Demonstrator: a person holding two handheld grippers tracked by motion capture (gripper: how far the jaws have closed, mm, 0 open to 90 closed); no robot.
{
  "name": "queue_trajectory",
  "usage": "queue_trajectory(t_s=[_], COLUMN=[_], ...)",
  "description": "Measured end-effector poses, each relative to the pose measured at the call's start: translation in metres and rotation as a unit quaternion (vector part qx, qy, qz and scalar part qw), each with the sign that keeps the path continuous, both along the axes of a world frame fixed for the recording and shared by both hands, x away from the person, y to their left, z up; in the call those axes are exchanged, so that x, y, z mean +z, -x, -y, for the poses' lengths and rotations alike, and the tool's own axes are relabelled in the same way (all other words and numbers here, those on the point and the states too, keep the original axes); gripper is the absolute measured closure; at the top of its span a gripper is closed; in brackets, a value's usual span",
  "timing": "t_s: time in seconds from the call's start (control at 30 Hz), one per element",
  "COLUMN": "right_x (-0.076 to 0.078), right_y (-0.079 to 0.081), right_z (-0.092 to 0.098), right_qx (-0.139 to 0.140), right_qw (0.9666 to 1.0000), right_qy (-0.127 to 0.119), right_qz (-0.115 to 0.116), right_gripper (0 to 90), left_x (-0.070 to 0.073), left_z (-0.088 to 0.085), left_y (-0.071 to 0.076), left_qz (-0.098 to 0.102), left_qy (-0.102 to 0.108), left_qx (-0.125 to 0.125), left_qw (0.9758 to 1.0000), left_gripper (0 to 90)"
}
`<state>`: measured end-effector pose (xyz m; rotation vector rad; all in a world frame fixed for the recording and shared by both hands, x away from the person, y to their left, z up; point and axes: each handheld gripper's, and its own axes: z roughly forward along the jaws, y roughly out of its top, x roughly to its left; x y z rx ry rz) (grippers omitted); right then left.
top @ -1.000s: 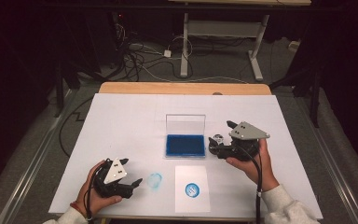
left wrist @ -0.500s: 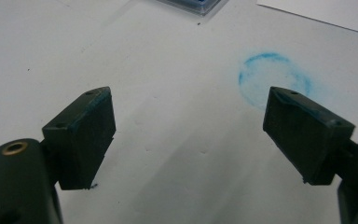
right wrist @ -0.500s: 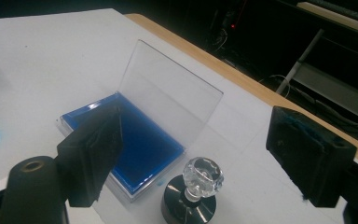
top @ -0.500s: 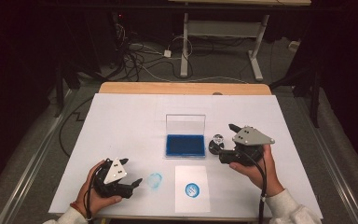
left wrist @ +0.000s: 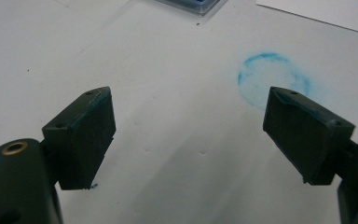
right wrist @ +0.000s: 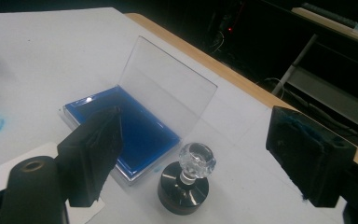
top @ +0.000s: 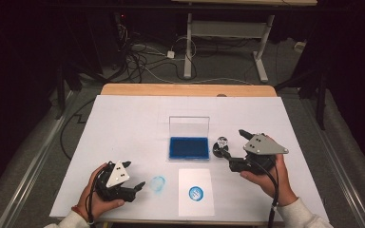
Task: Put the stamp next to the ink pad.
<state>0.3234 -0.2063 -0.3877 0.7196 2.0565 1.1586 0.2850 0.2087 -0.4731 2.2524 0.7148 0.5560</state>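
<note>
Stamp [right wrist: 185, 185] upright beside the ink pad [right wrist: 121, 128], clear knob topmost.
Right gripper [top: 230, 153] spread wide, just off the stamp; left gripper [left wrist: 189, 128] spread, holding nothing; the stamp's face is hidden.

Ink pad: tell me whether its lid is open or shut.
Open. The ink pad's clear lid stands up at the back edge, leaving the blue pad bare. The stamp stands upright beside it, between the open right gripper's jaws.

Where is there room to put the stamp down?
Bare table stretches left of the ink pad and behind its lid. It is crowded near the front: stamp, right gripper, paper, blue smudge, left gripper.
</note>
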Motion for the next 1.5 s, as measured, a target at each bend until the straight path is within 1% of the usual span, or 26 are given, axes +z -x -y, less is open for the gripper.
queue_trajectory(t_s=[0.1, 0.2, 0.4, 0.47, 0.53, 0.6, 0.67, 0.77, 0.83, 0.9, 0.97, 1.2, 1.37, 1.47, 1.5], right_x=[0.0, -0.001, -0.002, -0.003, -0.003, -0.004, -0.006, -0.008, -0.009, -0.011, -0.013, -0.019, -0.025, -0.029, -0.031], right_y=[0.003, 0.005, 0.01, 0.012, 0.014, 0.015, 0.016, 0.018, 0.02, 0.021, 0.022, 0.027, 0.031, 0.033, 0.034], right_z=[0.002, 0.005, 0.01, 0.012, 0.014, 0.016, 0.017, 0.02, 0.022, 0.024, 0.026, 0.035, 0.043, 0.048, 0.049], right_qx=[0.001, -0.003, -0.007, -0.003, -0.003, -0.004, -0.004, -0.004, -0.003, -0.004, -0.008, -0.01, -0.009, -0.011, -0.012], right_qw=[1.0, 1.0, 1.0, 1.0, 0.9999, 0.9999, 0.9999, 0.9998, 0.9999, 0.9999, 0.9998, 0.9998, 0.9997, 0.9997, 0.9996], right_qy=[0.001, 0.003, 0.001, -0.003, -0.001, 0.001, 0.0, 0.006, 0.002, 0.003, 0.0, -0.001, 0.006, 0.004, 0.01], right_qz=[0.0, 0.006, 0.007, 0.008, 0.013, 0.013, 0.012, 0.017, 0.016, 0.012, 0.018, 0.018, 0.02, 0.02, 0.023], right_gripper=[19.3, 19.2, 19.2, 19.2, 19.2, 19.2, 19.2, 19.1, 19.1, 18.9, 19.0, 19.0, 18.9, 18.9, 18.7], left_x=[0.0, 0.0, -0.001, -0.001, -0.001, -0.001, -0.001, -0.001, -0.001, -0.001, -0.001, -0.002, -0.002, -0.002, -0.002], left_z=[0.0, 0.0, 0.001, 0.001, 0.001, 0.001, 0.001, 0.001, 0.001, 0.002, 0.002, 0.002, 0.002, 0.002, 0.002], left_y=[0.0, 0.0, 0.0, 0.0, 0.0, 0.0, 0.0, 0.0, 0.0, 0.0, 0.0, 0.0, 0.0, -0.001, -0.001], left_qz=[0.0, 0.001, -0.001, -0.001, -0.001, -0.001, 0.0, -0.001, -0.001, -0.001, -0.001, -0.001, -0.001, -0.001, -0.001], left_qy=[0.0, -0.002, -0.003, -0.003, -0.005, -0.005, -0.006, -0.005, -0.006, -0.006, -0.006, -0.008, -0.009, -0.008, -0.008], left_qx=[0.0, -0.001, -0.001, -0.001, -0.001, -0.002, -0.001, -0.001, -0.002, -0.002, -0.002, -0.003, -0.004, -0.004, -0.004], left_qw=[1.0, 1.0, 1.0, 1.0, 1.0, 1.0, 1.0, 1.0, 1.0, 1.0, 1.0, 1.0, 1.0, 1.0, 1.0], left_gripper=[16.4, 16.4, 16.4, 16.4, 16.4, 16.4, 16.4, 16.4, 16.4, 16.4, 16.4, 16.4, 16.4, 16.4, 16.4])
